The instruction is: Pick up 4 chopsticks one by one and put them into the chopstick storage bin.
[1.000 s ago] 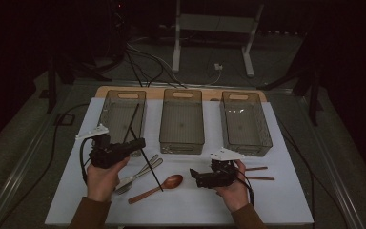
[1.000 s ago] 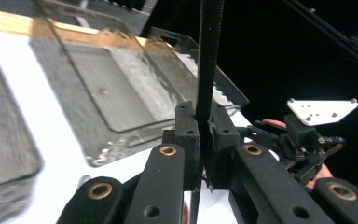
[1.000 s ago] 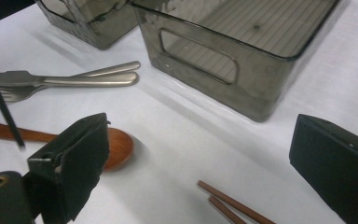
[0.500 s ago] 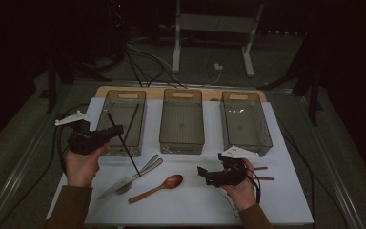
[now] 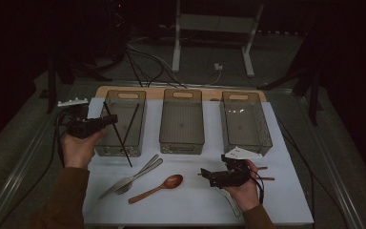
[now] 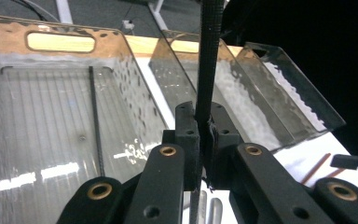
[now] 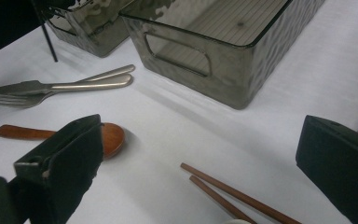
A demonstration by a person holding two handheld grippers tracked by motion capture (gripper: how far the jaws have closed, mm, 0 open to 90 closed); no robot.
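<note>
The left gripper (image 5: 106,120) is raised over the near left corner of the left bin (image 5: 122,123), its jaws clamped tight on a black chopstick (image 5: 117,133) that slants from above the bin's rim down toward the white mat (image 5: 190,200), its lower end just past the bin's front wall. In the left gripper view that black chopstick (image 6: 208,65) stands almost upright between the pressed pads, and a second black chopstick (image 6: 95,130) lies lengthwise inside the left bin (image 6: 51,107) beyond it. The right gripper (image 5: 208,176) sits low over the mat near the front right, pointing leftward, with its jaws spread wide and nothing between them. Just beside it lie two brown chopsticks (image 7: 228,193), side by side on the mat and reaching in between the open jaws' far ends. A wooden spoon (image 5: 156,187) rests on the mat left of that gripper, and beside it a knife (image 5: 131,175) and a fork (image 5: 138,177) lie close together. The middle bin (image 5: 182,121) and the right bin (image 5: 245,123) stand in a row with the left one along the far edge of the mat.
</note>
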